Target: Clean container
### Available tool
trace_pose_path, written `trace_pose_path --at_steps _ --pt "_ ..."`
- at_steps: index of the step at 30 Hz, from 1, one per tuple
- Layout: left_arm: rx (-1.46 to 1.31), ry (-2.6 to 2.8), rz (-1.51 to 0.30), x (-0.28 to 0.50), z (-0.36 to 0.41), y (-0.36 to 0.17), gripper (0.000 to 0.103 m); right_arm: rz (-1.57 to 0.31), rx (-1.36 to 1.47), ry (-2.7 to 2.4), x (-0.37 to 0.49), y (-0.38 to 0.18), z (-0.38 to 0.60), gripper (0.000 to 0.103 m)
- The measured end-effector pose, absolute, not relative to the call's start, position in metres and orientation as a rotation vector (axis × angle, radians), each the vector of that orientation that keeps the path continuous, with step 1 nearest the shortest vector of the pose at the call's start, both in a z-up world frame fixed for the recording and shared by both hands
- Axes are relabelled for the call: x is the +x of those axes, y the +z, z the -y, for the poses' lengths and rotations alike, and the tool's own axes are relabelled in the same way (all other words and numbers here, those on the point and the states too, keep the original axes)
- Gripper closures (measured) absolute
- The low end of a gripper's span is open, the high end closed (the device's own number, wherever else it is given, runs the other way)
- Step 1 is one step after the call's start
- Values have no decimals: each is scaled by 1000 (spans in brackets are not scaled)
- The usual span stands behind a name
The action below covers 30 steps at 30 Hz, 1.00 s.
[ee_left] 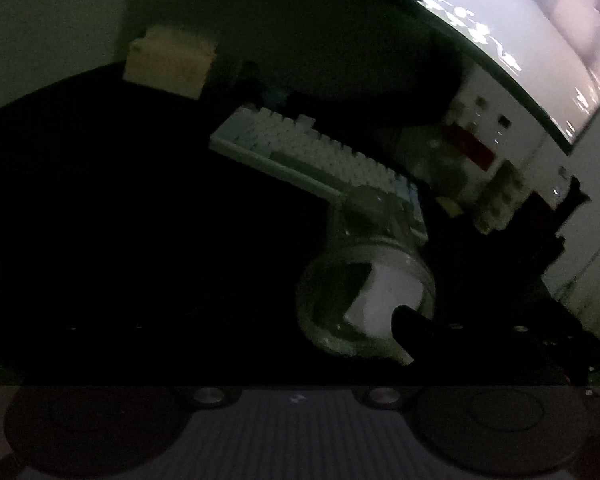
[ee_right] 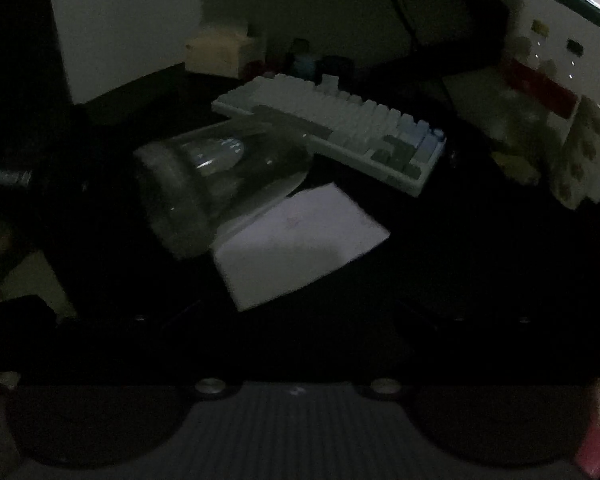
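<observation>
The glass jar (ee_right: pixel 216 176) lies tilted left of centre in the right wrist view, its mouth facing lower left. It is clear, smooth, rigid and probably slippery and breakable; the best hold is likely around the cylindrical wall near the rim. A white folded tissue (ee_right: pixel 296 240) sits just beside it, soft and light. The scene is too dark to tell how either claw stands. A keyboard (ee_right: pixel 340 128) lies behind.

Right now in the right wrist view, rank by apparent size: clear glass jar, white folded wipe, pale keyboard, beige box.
1. Pale keyboard, the longest.
2. White folded wipe and clear glass jar look alike; both are near the camera, so I won't rank them.
3. Beige box, smallest, but farthest.
</observation>
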<state>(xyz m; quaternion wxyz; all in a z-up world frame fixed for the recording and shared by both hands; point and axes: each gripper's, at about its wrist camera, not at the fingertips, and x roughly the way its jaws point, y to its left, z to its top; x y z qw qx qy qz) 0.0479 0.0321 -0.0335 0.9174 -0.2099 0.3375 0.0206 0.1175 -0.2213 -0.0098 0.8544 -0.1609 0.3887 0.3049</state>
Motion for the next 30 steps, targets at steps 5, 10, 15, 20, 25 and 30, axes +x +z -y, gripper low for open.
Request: trace_pose_path --at_steps 5,10,15,20,25,30 --pt "-317 58 -748 60 -13 -34 0 -859 -255 672 150 -15 216 0" --pt "-398 9 -742 59 -11 -39 0 -897 -235 656 170 -29 216 0" --pt "-395 19 -705 59 -9 -33 0 -868 -314 685 170 -31 217 5" --pt "-250 56 -700 56 4 -24 0 -812 -365 813 169 -25 223 7" --pt "-370 1 -695 55 4 -19 0 -828 -531 974 171 -30 202 7" --pt "-601 -7 -699 64 0 -26 0 -805 -651 1100 175 -44 183 9"
